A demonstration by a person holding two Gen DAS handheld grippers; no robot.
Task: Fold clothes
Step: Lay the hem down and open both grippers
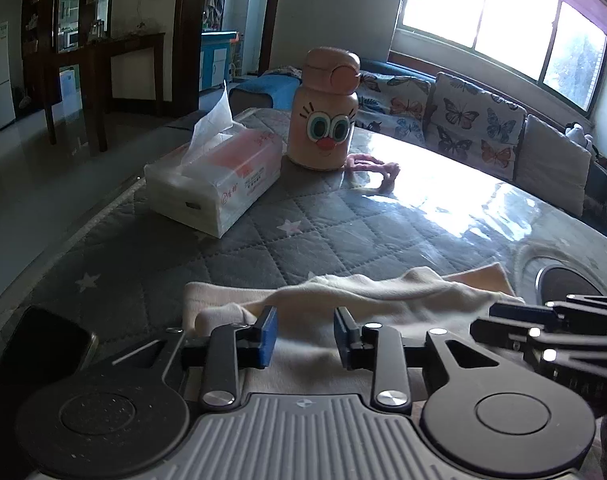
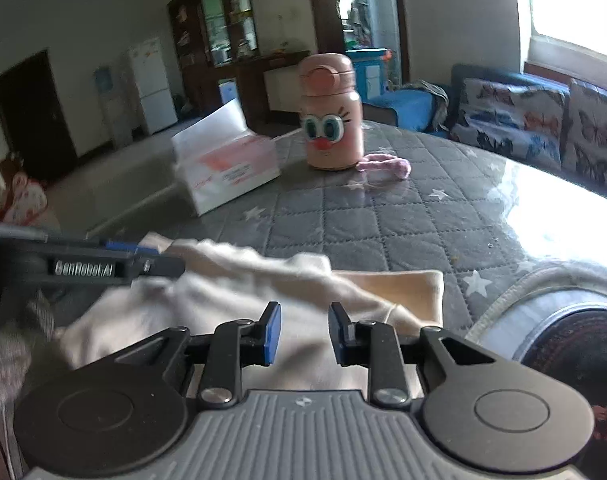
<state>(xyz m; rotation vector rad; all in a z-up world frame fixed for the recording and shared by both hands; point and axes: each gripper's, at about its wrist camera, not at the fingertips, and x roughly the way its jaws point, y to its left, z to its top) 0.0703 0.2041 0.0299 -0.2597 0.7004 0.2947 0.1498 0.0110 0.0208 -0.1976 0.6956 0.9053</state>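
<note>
A cream garment (image 1: 363,300) lies crumpled on the quilted grey table cover (image 1: 303,232), with a peach fold (image 1: 479,280) at its far right edge. My left gripper (image 1: 305,332) hovers over the near part of the garment; its blue pads stand apart and cloth shows in the gap without being pinched. The right wrist view shows the same garment (image 2: 231,280). There my right gripper (image 2: 305,332) is also open just above the cloth. The left gripper (image 2: 151,256) reaches in from the left onto the garment's far left edge. The right gripper (image 1: 487,318) shows at the right of the left wrist view.
A tissue box (image 1: 219,184), a pink cartoon-face bottle (image 1: 323,120) and a pink hair band (image 1: 379,172) stand at the table's far side. A dark phone (image 1: 43,344) lies near left. A round dark device (image 2: 575,324) sits at the right. A sofa (image 1: 475,128) runs beyond.
</note>
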